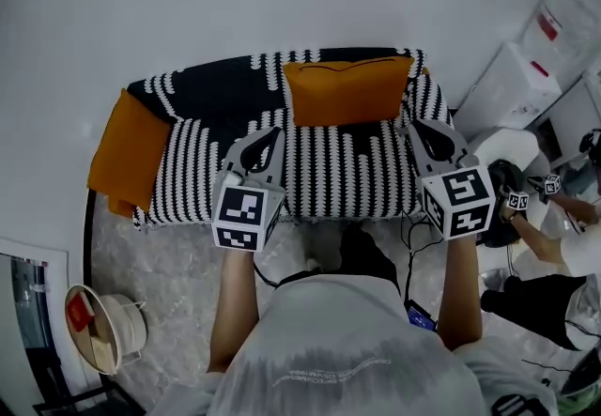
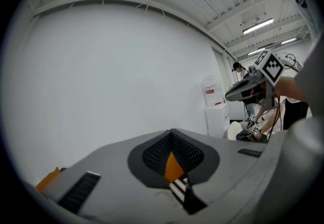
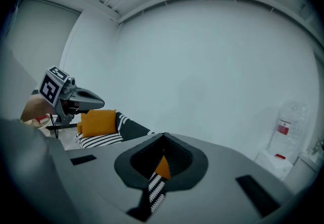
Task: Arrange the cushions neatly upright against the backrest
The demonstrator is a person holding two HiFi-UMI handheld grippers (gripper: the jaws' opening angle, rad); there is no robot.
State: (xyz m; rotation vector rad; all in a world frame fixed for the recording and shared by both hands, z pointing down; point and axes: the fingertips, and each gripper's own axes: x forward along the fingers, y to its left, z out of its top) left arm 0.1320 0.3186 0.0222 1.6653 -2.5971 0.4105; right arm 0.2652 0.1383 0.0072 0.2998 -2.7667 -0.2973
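Jaws shut — orange cushion (image 1: pixel 347 90) upright on sofa (image 1: pixel 329 170)

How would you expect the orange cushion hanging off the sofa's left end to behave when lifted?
The left cushion lies bent over the sofa arm, so it is probably soft and would sag from a corner grip. Looking puffy, it is likely light. Its matte fabric seems unlikely to slip.

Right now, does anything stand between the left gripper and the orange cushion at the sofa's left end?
Nothing visible does. Only bare striped seat lies between the left gripper and that cushion, and the backrest stretch beside it is free too.
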